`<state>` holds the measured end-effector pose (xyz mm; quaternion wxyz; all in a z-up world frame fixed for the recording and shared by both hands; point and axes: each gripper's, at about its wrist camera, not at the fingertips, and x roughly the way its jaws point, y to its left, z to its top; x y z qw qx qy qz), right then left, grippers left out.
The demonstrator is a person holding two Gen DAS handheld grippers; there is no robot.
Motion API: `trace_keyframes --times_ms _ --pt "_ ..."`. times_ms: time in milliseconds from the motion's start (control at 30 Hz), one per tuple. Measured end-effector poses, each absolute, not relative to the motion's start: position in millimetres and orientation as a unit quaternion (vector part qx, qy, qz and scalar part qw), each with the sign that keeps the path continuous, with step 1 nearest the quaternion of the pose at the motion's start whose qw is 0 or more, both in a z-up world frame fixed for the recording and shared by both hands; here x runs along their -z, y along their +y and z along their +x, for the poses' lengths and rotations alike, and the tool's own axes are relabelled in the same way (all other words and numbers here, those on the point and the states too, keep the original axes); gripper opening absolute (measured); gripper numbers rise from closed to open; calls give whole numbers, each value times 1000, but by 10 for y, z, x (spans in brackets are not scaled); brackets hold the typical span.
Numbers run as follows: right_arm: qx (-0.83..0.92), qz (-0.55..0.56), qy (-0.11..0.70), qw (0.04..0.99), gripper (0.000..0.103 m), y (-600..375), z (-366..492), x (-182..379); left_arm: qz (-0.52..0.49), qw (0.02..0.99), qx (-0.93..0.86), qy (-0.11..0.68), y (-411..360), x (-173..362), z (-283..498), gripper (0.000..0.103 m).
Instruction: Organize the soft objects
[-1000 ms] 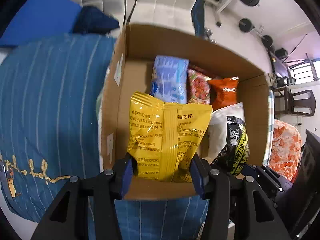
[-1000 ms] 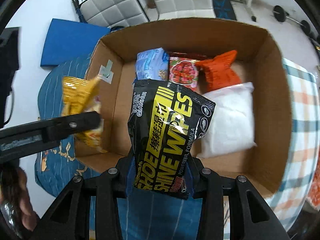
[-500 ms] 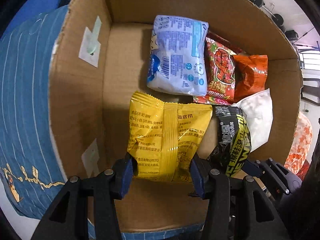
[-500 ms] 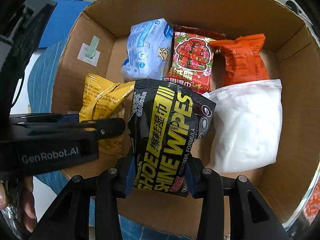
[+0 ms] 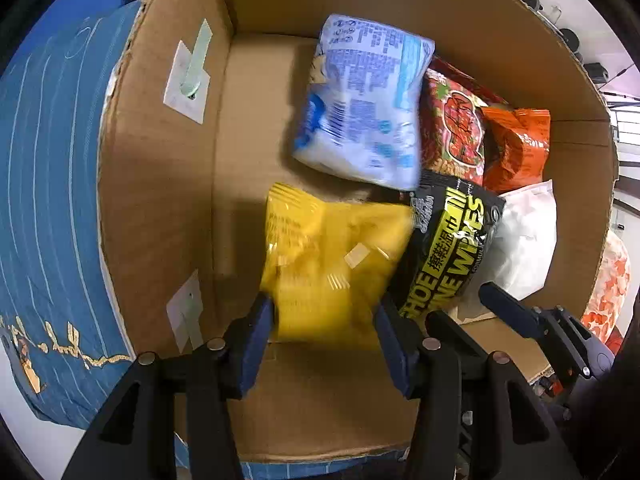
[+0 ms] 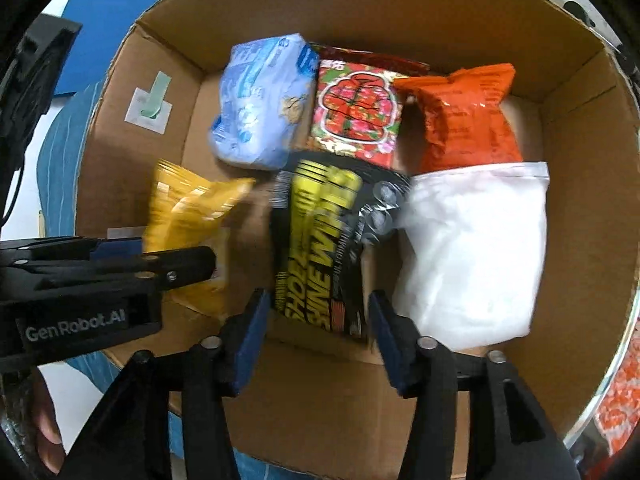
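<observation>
Both grippers reach into a cardboard box (image 5: 160, 168) (image 6: 580, 168). My left gripper (image 5: 326, 328) is open, its fingers apart from the blurred yellow snack bag (image 5: 332, 264) dropping between them; the bag also shows in the right wrist view (image 6: 188, 216). My right gripper (image 6: 316, 324) is open around the blurred black shoe-wipes pack (image 6: 324, 240), which also shows in the left wrist view (image 5: 448, 252). At the box's back lie a light blue pack (image 5: 360, 112) (image 6: 260, 100), a red snack bag (image 6: 356, 112), an orange bag (image 6: 468, 116) and a white pouch (image 6: 472, 256).
The box sits on a blue striped cloth (image 5: 48, 184). The left gripper's body (image 6: 80, 288) crosses the right wrist view at left. An orange patterned item (image 5: 608, 292) lies outside the box at right.
Both grippers have opened. The yellow bag and the black wipes pack have slipped from the pads and are blurred, falling onto the box floor. Both cameras moved lower into the box.
</observation>
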<state>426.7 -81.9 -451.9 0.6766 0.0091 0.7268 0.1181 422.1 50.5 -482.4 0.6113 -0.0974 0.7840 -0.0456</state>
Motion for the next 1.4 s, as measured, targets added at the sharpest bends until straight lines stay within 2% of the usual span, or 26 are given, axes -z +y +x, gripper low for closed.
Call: trace_keyframes --times_ms 200,233,300,367,433,500,533,633,767,1000,1400 --pt "-106 27 728 677 58 -947 4258 4467 -86 616 51 781 452 4672 4253 61" --pt "-103 28 727 678 61 -995 4250 4456 -82 620 52 778 448 4628 4250 65" --pt "-96 33 724 682 69 -1048 4224 4400 -75 632 49 770 385 4522 4276 83" --pt "-85 37 720 688 77 -1131 4192 4330 -66 645 43 760 361 4419 4258 88" --pt "-79 36 712 696 81 -1203 4130 4261 -59 664 34 745 360 4288 4235 91" --pt "-67 27 703 708 82 -1270 4077 4167 -55 681 25 730 340 4147 4181 101" --pt "-62 24 697 714 83 -1298 4051 4111 -52 686 22 725 336 4102 4166 102" --pt "-51 21 683 728 95 -1317 3989 3941 -42 711 15 702 307 3908 4101 102" --pt "-35 20 663 748 103 -1394 3925 3708 -42 733 13 679 367 3767 4039 103" --pt "-12 2 648 761 103 -1456 3840 3504 -13 752 8 659 280 3688 3914 103" --pt "-3 27 637 770 103 -1584 3652 3301 -18 776 19 630 191 3416 3745 103"
